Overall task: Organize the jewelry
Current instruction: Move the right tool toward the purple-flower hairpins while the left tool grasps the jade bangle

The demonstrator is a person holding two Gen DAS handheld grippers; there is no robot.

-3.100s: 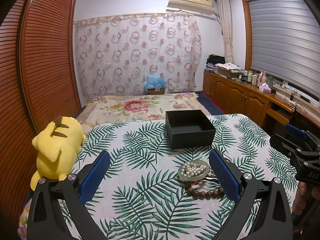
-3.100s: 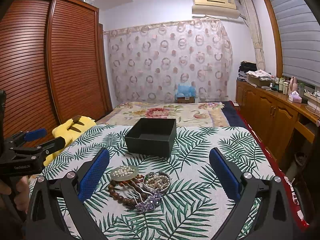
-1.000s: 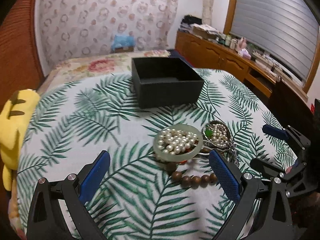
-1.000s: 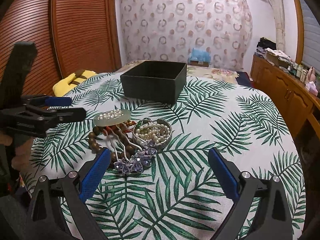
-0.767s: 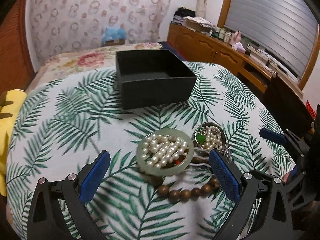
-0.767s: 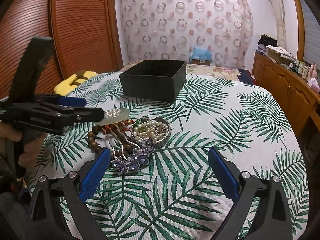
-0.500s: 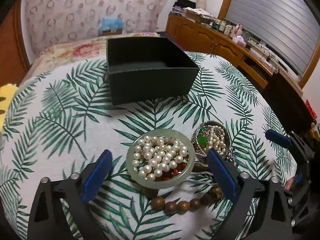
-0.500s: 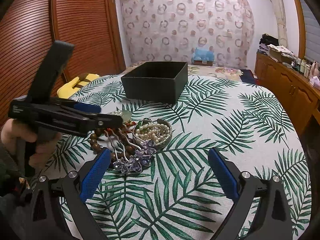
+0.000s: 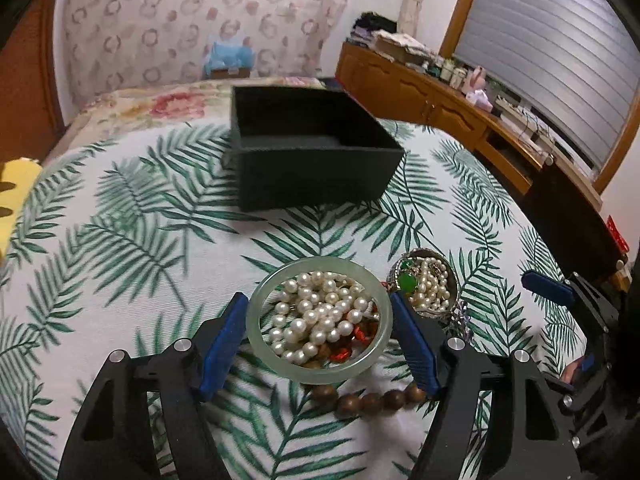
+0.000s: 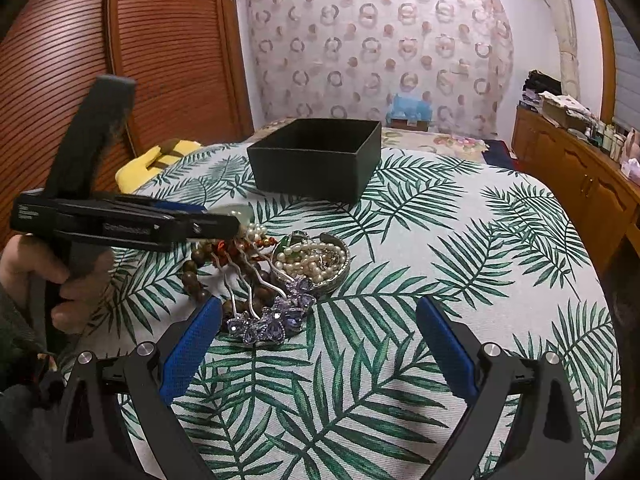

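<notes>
A pale green jade bangle [image 9: 320, 376] lies on the palm-leaf tablecloth [image 9: 120, 240] over a heap of white pearls [image 9: 316, 316]. My left gripper [image 9: 317, 299] straddles it. Its blue pads stand at the ring's two sides and are closing in, with a sliver of room left. Brown wooden beads [image 9: 360, 400] lie just below the bangle. To its right sits a silver cuff [image 9: 428, 284] holding pearls and a green stone. My right gripper [image 10: 318, 304] hovers open over the cloth, with purple crystal hairpins [image 10: 268, 320] by its left finger. The open black box [image 10: 316, 172] stands beyond the pile.
A hand [image 10: 24, 260] holds the left gripper's handle at the left. A yellow plush toy [image 10: 160, 160] lies at the table's far left edge. A wooden sideboard [image 9: 440, 100] with clutter runs along the right wall. A bed lies behind the table.
The left gripper has come forward and down over the jade bangle, and its jaws have narrowed around it. The right gripper has stayed where it was.
</notes>
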